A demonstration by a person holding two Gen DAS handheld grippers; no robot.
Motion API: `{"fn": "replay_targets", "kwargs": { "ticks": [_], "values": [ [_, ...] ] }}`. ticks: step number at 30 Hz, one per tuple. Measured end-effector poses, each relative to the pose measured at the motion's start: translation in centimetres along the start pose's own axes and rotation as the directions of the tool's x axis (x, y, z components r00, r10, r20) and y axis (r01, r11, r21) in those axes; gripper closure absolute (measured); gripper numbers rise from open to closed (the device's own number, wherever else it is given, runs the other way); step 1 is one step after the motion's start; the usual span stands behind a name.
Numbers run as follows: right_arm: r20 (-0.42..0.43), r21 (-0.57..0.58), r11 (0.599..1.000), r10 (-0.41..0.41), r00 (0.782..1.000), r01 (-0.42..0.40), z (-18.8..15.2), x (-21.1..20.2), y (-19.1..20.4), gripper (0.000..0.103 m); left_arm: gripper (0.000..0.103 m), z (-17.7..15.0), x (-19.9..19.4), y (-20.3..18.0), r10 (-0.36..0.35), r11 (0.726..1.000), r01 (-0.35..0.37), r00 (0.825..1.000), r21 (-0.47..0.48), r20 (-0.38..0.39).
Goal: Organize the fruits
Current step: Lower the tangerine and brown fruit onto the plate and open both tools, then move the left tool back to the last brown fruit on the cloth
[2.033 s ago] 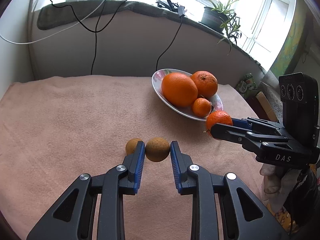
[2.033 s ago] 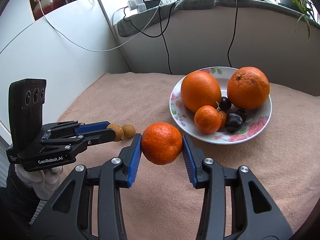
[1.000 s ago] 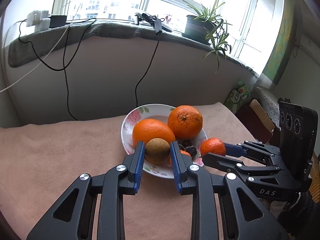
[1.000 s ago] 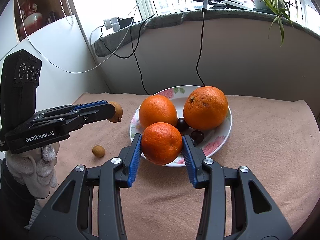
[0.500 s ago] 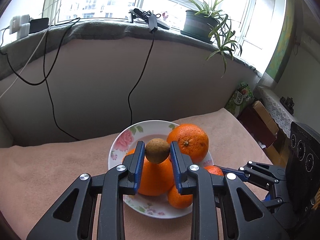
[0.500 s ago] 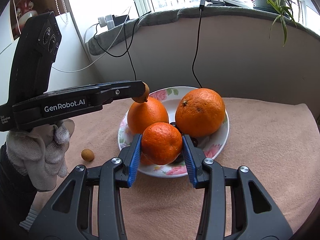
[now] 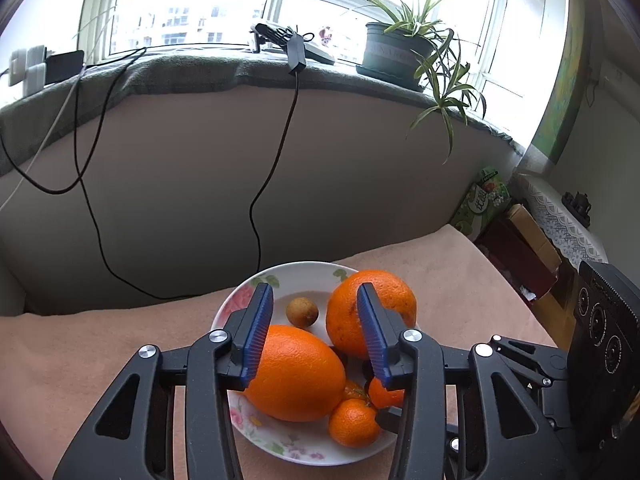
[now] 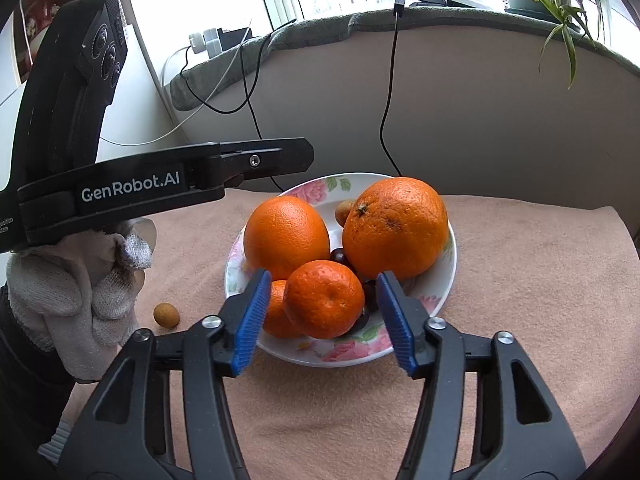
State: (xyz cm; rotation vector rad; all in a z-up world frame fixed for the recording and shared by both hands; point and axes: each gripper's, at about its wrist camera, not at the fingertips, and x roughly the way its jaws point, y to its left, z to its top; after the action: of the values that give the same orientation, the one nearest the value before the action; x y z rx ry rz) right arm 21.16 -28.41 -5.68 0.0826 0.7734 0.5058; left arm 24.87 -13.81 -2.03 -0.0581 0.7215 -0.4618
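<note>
Gaping left gripper (image 7: pixel 315 330) and right gripper (image 8: pixel 320 318) fingers, both empty.

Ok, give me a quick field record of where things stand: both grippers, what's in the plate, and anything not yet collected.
left gripper: open, empty, above the plate
right gripper: open, fingers either side of the mandarin, gaps visible
plate: floral, on the pink cloth
in plate: two large oranges, mandarin with a second mandarin beside it, dark cherries, one small brown fruit
outside plate: small brown fruit on the cloth, left of the plate
</note>
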Motion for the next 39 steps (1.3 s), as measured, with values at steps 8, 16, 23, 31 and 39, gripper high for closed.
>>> {"fn": "replay_targets", "kwargs": {
  "ticks": [8,16,23,31,39],
  "values": [
    [0.023,-0.020,1.000,-0.002,1.000,0.002,-0.1,-0.6,0.8,0.022,0.044,0.0,-0.8,0.1,0.007,1.000,-0.007,1.000,0.001,0.013],
    [0.030,-0.031,0.999,-0.021,0.999,0.022,-0.5,-1.1,1.2,0.016,0.030,-0.6,-2.1,0.5,0.031,1.000,-0.030,0.999,-0.003,0.021],
    [0.050,-0.022,0.999,-0.043,0.998,0.044,-1.0,-2.4,1.5,0.005,0.024,-1.3,-3.4,0.9,0.055,0.998,-0.055,0.998,-0.022,0.016],
    [0.065,-0.012,0.997,-0.071,0.995,0.071,-1.6,-3.8,1.9,0.001,0.024,-2.7,-6.0,2.5,0.092,0.995,-0.091,0.996,-0.051,0.022],
    [0.067,0.008,0.998,-0.063,0.996,0.063,-2.3,-4.5,1.8,0.001,0.024,-5.7,-8.5,5.1,0.148,0.984,-0.147,0.989,-0.096,0.000]
  ]
}}
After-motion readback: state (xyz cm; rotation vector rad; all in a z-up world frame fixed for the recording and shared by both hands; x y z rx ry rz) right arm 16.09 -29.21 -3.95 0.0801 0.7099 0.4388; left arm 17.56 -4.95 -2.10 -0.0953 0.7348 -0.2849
